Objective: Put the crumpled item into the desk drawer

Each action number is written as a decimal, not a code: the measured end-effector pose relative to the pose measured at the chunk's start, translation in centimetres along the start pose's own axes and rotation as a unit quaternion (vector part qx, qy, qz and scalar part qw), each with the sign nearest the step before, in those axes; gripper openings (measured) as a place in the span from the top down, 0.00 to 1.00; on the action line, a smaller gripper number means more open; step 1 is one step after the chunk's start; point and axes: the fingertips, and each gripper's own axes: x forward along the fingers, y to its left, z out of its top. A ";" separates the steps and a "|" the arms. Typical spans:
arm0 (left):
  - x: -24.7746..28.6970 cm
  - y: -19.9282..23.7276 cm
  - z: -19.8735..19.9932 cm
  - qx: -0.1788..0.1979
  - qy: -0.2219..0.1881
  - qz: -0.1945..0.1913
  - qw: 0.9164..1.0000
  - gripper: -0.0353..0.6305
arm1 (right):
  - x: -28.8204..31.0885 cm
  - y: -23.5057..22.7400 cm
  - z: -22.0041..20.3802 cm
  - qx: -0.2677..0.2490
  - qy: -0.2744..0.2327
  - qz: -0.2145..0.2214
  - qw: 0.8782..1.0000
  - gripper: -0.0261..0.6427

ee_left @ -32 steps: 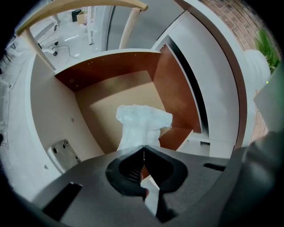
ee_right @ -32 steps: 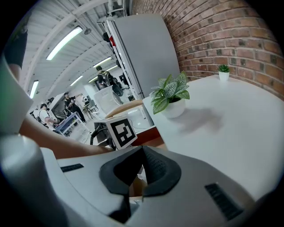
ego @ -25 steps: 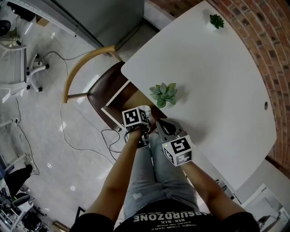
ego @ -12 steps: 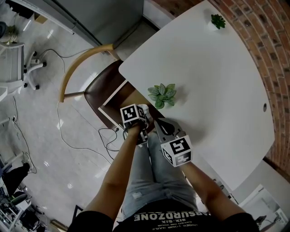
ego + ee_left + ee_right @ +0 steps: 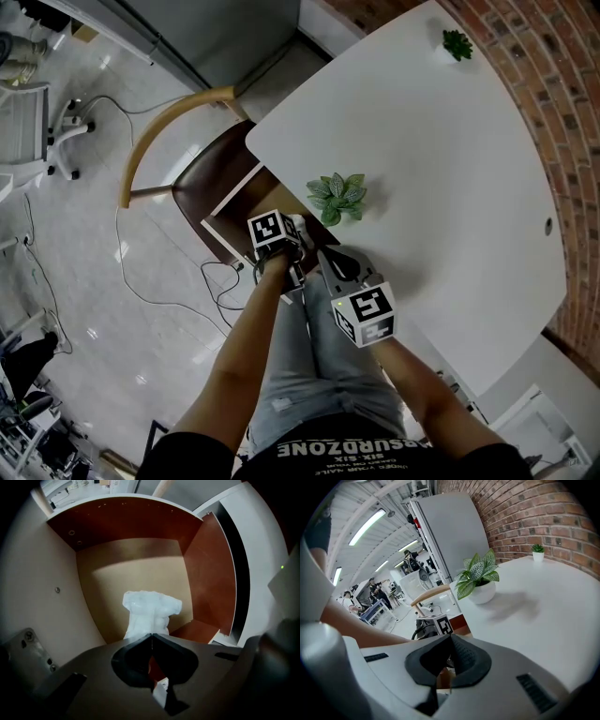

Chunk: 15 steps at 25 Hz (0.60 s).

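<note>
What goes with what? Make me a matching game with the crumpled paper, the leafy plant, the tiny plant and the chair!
Things:
1. crumpled white paper
2. leafy potted plant
3. tiny potted plant
4. chair

Places:
A. on the floor, beside the table
B. at the table's far corner, near the brick wall
C. pinched in the left tongs, over the open drawer
D. on the table, near the edge by the drawer

Pairs: 1-C, 2-D, 3-B, 4-A

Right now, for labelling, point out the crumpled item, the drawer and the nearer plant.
crumpled item [image 5: 151, 612], left gripper view, its middle.
drawer [image 5: 126, 524], left gripper view, back wall.
nearer plant [image 5: 478, 573], right gripper view, leaves.
</note>
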 end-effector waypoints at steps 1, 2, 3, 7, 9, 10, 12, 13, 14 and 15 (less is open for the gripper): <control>0.0 0.0 -0.2 -0.005 0.006 0.001 1.000 0.94 | 0.0 0.1 0.0 0.000 0.000 0.001 1.000 0.96; 0.1 0.1 -0.3 -0.008 0.009 0.002 1.000 0.94 | 0.0 0.1 0.1 0.000 -0.001 0.002 1.000 0.96; 0.2 0.2 -0.3 -0.010 0.011 0.004 1.000 0.94 | 0.1 0.2 0.1 0.000 -0.001 0.003 1.000 0.96; 0.6 0.6 -0.2 -0.017 0.014 0.009 1.000 0.94 | 0.1 0.5 0.1 -0.001 -0.001 0.006 1.000 0.96; 0.8 0.6 -0.1 -0.019 0.014 0.009 1.000 0.94 | 0.1 0.6 0.0 0.000 0.000 0.006 1.000 0.96; 0.9 0.5 -0.1 -0.019 0.015 0.008 1.000 0.94 | 0.1 0.6 -0.1 0.000 0.000 0.006 1.000 0.96; 1.2 0.5 -0.1 -0.019 0.018 0.008 1.000 0.94 | 0.1 0.6 -0.2 0.000 0.001 0.006 1.000 0.96; 1.3 0.6 -0.1 -0.019 0.020 0.010 1.000 0.94 | 0.1 0.6 -0.3 0.000 0.002 0.006 1.000 0.96; 1.4 0.7 -0.1 -0.019 0.022 0.012 1.000 0.94 | 0.1 0.6 -0.3 0.000 0.002 0.006 1.000 0.96; 1.5 0.8 -0.1 -0.019 0.023 0.015 0.999 0.94 | 0.1 0.6 -0.3 0.000 0.003 0.006 1.000 0.96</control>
